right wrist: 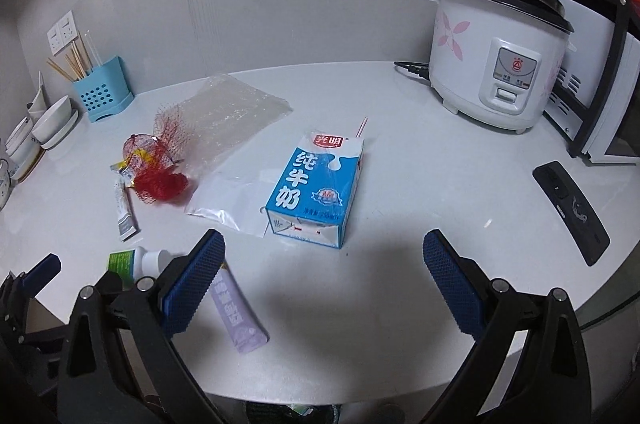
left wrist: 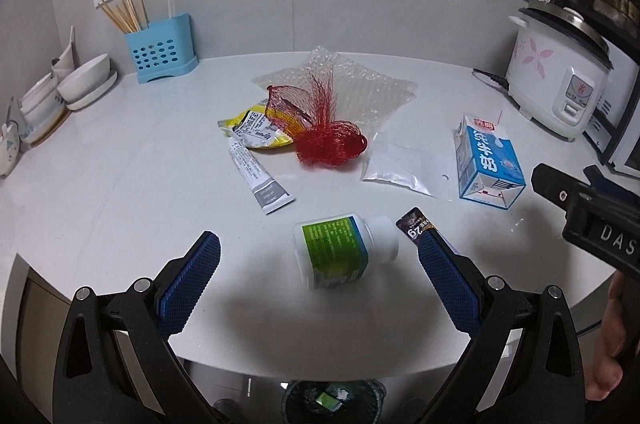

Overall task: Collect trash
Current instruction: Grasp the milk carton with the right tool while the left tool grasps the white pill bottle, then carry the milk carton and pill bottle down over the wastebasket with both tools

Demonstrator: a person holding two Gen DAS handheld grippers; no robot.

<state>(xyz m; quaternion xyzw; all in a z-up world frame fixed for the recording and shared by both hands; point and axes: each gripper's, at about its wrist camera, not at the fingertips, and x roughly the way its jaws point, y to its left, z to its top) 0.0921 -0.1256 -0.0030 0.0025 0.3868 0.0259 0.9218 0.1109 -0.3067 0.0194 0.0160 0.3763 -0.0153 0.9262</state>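
My white counter [left wrist: 120,184] carries a bottle [left wrist: 340,252] at six o'clock, milk carton [left wrist: 486,164] at three, red net [left wrist: 328,140] centrally, rice cooker [left wrist: 560,80] at two.

The left gripper [left wrist: 319,250] filled the lower part of its own view, its two blue-padded fingers [left wrist: 191,284] spread wide apart with nothing between them. The right gripper [right wrist: 324,248] stood likewise wide open across the bottom of its view, holding nothing. In the left view its black body showed at the right edge, with the person's right hand [left wrist: 614,340] gripping it at lower right.
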